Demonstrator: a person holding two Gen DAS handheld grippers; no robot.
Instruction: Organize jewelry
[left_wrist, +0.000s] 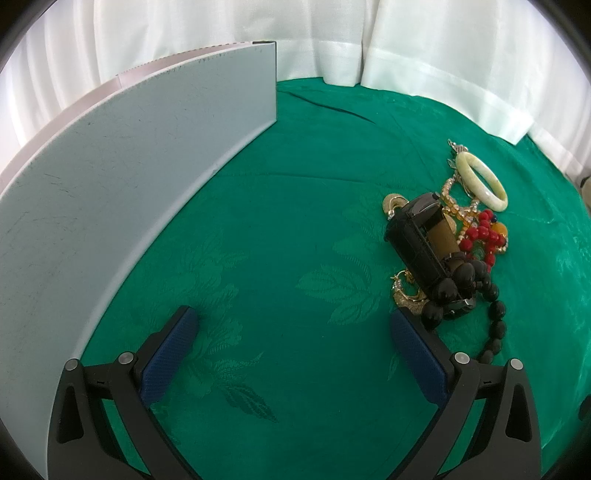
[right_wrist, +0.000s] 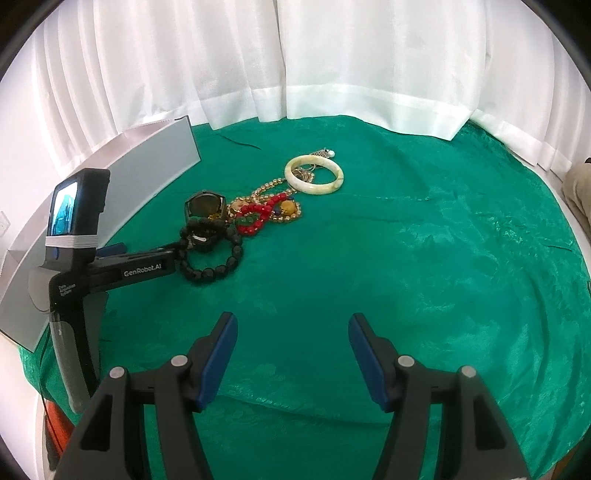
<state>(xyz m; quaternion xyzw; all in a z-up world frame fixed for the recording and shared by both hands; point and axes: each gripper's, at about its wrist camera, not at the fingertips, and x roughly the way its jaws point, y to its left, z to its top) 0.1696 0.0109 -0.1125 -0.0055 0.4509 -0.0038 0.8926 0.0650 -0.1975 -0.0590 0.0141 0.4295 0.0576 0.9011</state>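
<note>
Right gripper (right_wrist: 293, 360): jaws spread apart with nothing between the blue pads (right_wrist: 218, 363); only bare green tablecloth (right_wrist: 424, 258) lies below them.

Left gripper (left_wrist: 293, 356): jaws likewise spread wide and empty. Its right-hand pad (left_wrist: 419, 360) stands just beside the black bead bracelet (left_wrist: 493, 328), at the near end of the jewelry pile; whether they touch cannot be told.

Jewelry pile: heaped on the tablecloth, ahead and left of the right gripper. From near to far it comprises the black bead bracelet, a black wristwatch (right_wrist: 205, 208) with an amber face, a red bead strand (right_wrist: 258, 218), a gold chain (right_wrist: 266, 188) and a pale jade bangle (right_wrist: 314, 174). The bangle lies flat at the far end.

A pale grey box (left_wrist: 129, 177) stands to the left, well apart from the pile. White curtains (right_wrist: 332, 55) hang behind the table.
</note>
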